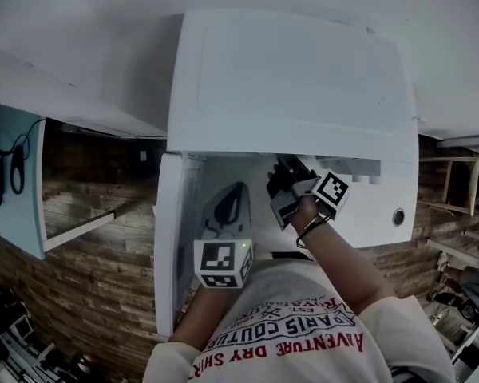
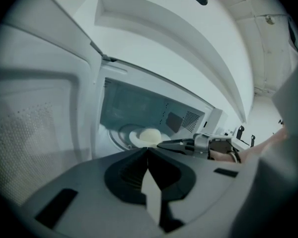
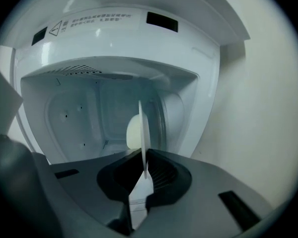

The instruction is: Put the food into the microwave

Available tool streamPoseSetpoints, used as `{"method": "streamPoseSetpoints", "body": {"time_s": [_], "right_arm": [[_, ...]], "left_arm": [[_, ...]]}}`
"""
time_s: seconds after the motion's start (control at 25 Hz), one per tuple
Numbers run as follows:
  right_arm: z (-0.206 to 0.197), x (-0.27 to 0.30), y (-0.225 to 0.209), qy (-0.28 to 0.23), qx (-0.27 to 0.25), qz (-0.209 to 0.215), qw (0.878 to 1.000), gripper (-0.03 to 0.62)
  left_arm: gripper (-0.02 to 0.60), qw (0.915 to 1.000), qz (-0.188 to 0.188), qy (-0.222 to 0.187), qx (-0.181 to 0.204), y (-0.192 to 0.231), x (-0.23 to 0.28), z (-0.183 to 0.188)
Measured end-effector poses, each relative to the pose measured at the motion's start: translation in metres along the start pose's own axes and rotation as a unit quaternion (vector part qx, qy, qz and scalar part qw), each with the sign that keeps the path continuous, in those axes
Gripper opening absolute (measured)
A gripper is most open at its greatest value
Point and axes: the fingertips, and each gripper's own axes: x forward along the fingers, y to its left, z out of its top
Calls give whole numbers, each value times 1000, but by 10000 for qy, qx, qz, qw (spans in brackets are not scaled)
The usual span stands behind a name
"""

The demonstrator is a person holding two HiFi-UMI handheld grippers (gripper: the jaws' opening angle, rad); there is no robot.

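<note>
The white microwave (image 1: 287,78) stands open, its door (image 1: 172,238) swung out to the left. My right gripper (image 3: 145,170) is shut on the rim of a white plate (image 3: 143,128), which I see edge-on inside the cavity. A pale round piece of food (image 3: 132,133) sits on the plate. In the left gripper view the food (image 2: 150,135) and plate (image 2: 136,140) hang just above the glass turntable (image 2: 120,135), with the right gripper (image 2: 164,144) pinching the plate's near edge. My left gripper (image 2: 148,150) is shut and empty, next to the door's inner face.
The cavity's walls (image 3: 74,113) surround the plate closely on the left and at the back. The microwave's control panel with a round knob (image 1: 397,217) is on the right. Wooden boards (image 1: 88,278) lie below, and a white shelf (image 1: 16,182) stands at the left.
</note>
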Motion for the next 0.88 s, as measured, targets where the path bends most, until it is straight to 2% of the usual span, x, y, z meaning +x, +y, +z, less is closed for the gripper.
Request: {"method": "streamPoseSetpoints", "body": {"time_s": [0.12, 0.32, 0.44, 0.56, 0.68, 0.76, 0.8, 0.88], "right_arm": [[0, 4, 3, -22, -183, -113, 9998, 28], [-3, 12, 10, 97, -720, -585, 9956, 29], [-4, 13, 13, 135, -1267, -735, 9891, 38], [-7, 15, 20, 245, -1928, -694, 9785, 72], [-12, 16, 26, 458, -2194, -588, 9728, 141], [-12, 15, 28, 611, -2625, -620, 9610, 174], [-13, 14, 28, 707, -2985, -682, 9493, 191], [-14, 11, 26, 985, -3880, -893, 9120, 207]], "left_arm": [[6, 10000, -10, 24, -2, 1, 0, -1], [6, 9999, -110, 64, 25, -1, 1, -1], [6, 9997, -213, 75, 22, -7, 1, -2], [6, 9996, -276, 65, -1, -8, 0, -1], [6, 9996, -274, 21, -15, -6, -1, 1], [6, 9996, -258, 8, -69, -3, -3, 3], [6, 9996, -257, 0, -120, -1, -3, 4], [6, 9994, -267, -22, -218, 0, -4, 6]]}}
